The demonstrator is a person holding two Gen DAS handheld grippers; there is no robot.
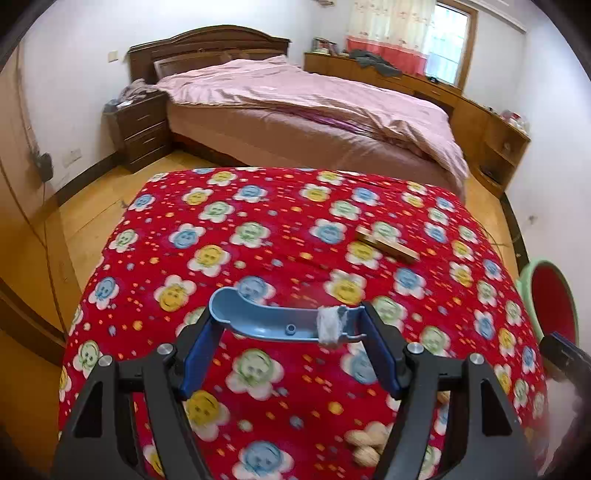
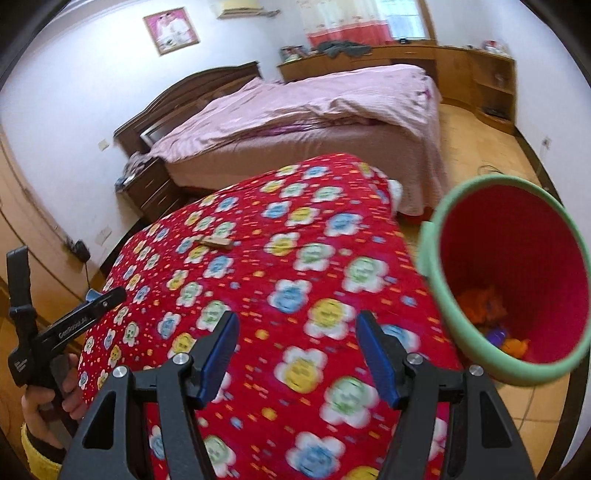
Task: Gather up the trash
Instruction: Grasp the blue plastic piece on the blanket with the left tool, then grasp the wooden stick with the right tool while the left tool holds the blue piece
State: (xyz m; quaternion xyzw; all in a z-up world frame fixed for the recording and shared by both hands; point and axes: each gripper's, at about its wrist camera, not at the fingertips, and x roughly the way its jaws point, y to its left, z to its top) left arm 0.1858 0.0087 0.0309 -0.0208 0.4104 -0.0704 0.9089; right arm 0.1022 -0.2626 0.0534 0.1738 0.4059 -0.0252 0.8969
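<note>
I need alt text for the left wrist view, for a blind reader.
The left gripper holds a curved blue plastic piece above a red flowered blanket. A wooden block lies farther on; a pink bed stands behind.

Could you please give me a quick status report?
Left gripper shut on curved blue plastic piece. Right gripper open, empty. Green-rimmed red bin beside table; path clear.

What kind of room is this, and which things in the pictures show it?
Most likely a home bedroom. A dark wooden bed with a rumpled pink quilt stands against the wall, a dark wooden nightstand with drawers beside it, and a curtained window above long light-wood cabinets.
</note>
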